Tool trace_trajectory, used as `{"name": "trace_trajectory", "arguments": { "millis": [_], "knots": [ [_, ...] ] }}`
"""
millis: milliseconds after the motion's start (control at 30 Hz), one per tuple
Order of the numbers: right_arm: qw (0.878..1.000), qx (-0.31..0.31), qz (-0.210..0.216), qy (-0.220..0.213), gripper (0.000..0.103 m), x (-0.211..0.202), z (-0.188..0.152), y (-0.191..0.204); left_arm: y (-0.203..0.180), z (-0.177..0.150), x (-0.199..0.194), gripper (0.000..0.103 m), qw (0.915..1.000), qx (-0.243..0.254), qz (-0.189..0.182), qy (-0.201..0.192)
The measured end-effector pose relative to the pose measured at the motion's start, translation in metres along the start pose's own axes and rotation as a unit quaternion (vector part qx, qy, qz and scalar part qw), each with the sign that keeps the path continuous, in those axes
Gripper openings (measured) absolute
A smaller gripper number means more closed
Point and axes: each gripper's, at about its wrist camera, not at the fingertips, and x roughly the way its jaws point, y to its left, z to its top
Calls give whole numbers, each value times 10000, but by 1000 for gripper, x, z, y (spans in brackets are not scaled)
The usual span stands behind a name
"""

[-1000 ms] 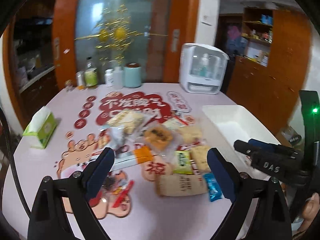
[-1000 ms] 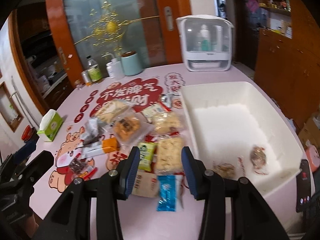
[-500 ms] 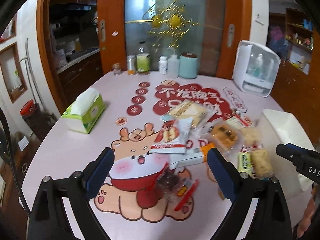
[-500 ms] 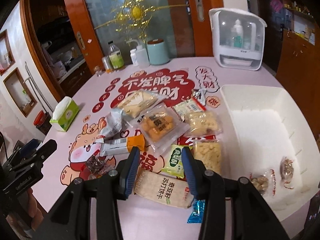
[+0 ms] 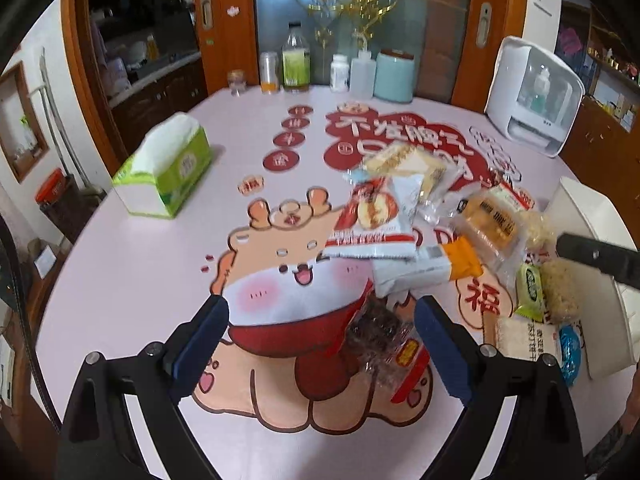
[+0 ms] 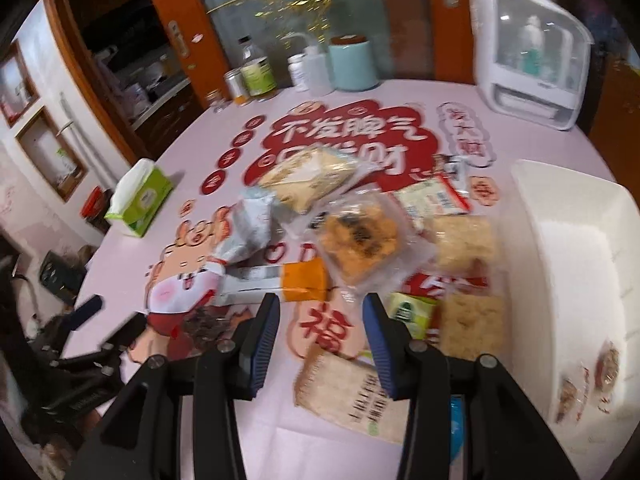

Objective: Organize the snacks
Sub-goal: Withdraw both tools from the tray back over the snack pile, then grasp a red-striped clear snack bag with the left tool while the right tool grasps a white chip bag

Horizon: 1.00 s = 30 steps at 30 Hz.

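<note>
Several snack packets lie in a heap on the pink table. My left gripper [image 5: 320, 328] is open and empty, hovering just before a clear packet of dark snacks [image 5: 378, 330]. Beyond it lie a red-and-white packet [image 5: 372, 220] and a white bar with an orange end [image 5: 428, 266]. My right gripper [image 6: 320, 328] is open and empty above the table, near the orange-ended bar [image 6: 280, 278], a green packet [image 6: 410, 314] and a beige cracker pack [image 6: 352, 394]. The white bin [image 6: 568, 240] at the right holds two small wrapped snacks [image 6: 606, 364].
A green tissue box [image 5: 168, 168] stands at the left. Bottles and a teal canister [image 5: 394, 76] line the far edge. A white appliance [image 5: 536, 96] stands at the back right. The right gripper's black tip [image 5: 600, 258] shows at the right.
Both views have swung leftward and come closer to the table. The left gripper has come down near the dark snack packet. The right gripper has moved from the bin toward the heap.
</note>
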Motion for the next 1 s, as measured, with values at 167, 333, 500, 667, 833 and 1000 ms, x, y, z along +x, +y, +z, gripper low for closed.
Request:
{"name": "trace_trajectory", "arguments": {
  "millis": [167, 333, 500, 667, 833, 1000],
  "knots": [
    [9984, -166, 350, 412, 44, 22, 6, 18, 2, -8, 21, 93, 9990, 109, -181, 403],
    [9963, -209, 397, 730, 44, 45, 1, 26, 1, -13, 29, 93, 9976, 29, -393, 576],
    [9957, -156, 403, 823, 44, 51, 8, 25, -4, -12, 41, 93, 9960, -6, -568, 695],
    [9969, -261, 373, 647, 44, 54, 29, 35, -13, -8, 61, 93, 9951, -31, -552, 825],
    [9960, -187, 654, 582, 44, 81, 59, 47, -17, -6, 79, 93, 9925, -342, -614, 1003],
    [9925, 153, 1028, 643, 44, 125, 74, 51, -23, -13, 83, 93, 9930, -453, -570, 930]
  ]
}}
